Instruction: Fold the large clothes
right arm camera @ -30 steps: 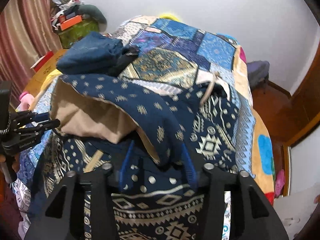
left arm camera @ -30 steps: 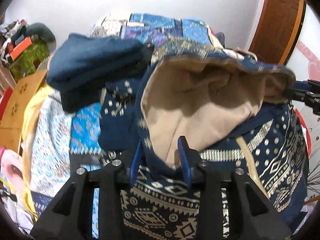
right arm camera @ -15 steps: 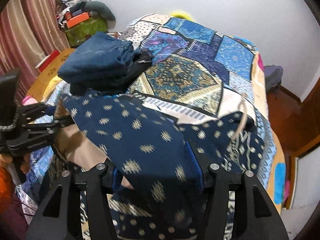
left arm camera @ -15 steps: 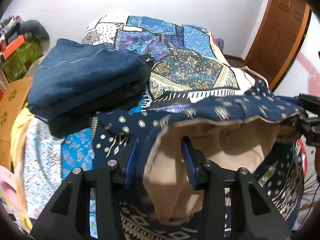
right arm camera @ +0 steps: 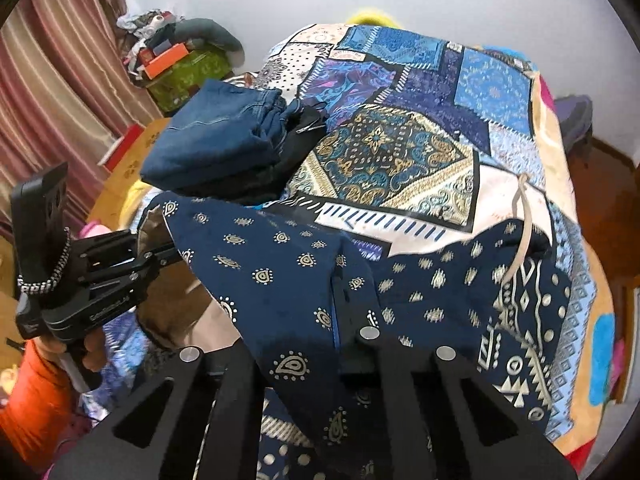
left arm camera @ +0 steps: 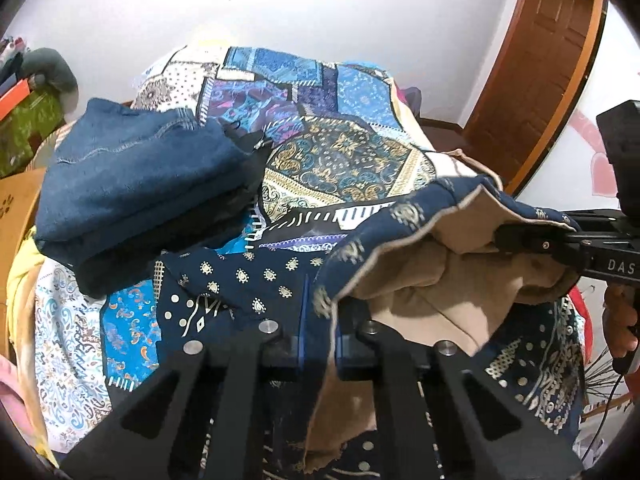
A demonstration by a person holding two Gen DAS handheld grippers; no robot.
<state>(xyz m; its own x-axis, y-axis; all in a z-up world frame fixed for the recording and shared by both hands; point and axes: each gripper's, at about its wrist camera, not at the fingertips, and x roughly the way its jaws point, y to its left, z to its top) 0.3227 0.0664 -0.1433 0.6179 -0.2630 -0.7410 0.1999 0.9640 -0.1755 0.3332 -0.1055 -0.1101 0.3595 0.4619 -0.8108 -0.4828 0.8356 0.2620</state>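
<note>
Over the patchwork bedspread (left arm camera: 340, 160), my left gripper (left arm camera: 320, 320) and right gripper (right arm camera: 336, 312) are each clamped on an edge of the navy patterned garment (right arm camera: 280, 264), holding it stretched between them with its tan lining (left arm camera: 432, 280) showing. Folded jeans (left arm camera: 140, 176) lie on the bed behind it.

Patchwork quilt (right arm camera: 404, 128) on bed, wooden door (left arm camera: 536, 64), striped curtain (right arm camera: 56, 80).

Both grippers, previously open around the fold, have clamped shut on the navy patterned garment (left arm camera: 248, 280): left gripper (left arm camera: 320, 320) and right gripper (right arm camera: 336, 320). The fold now spreads lower across the bedspread (left arm camera: 344, 160).
</note>
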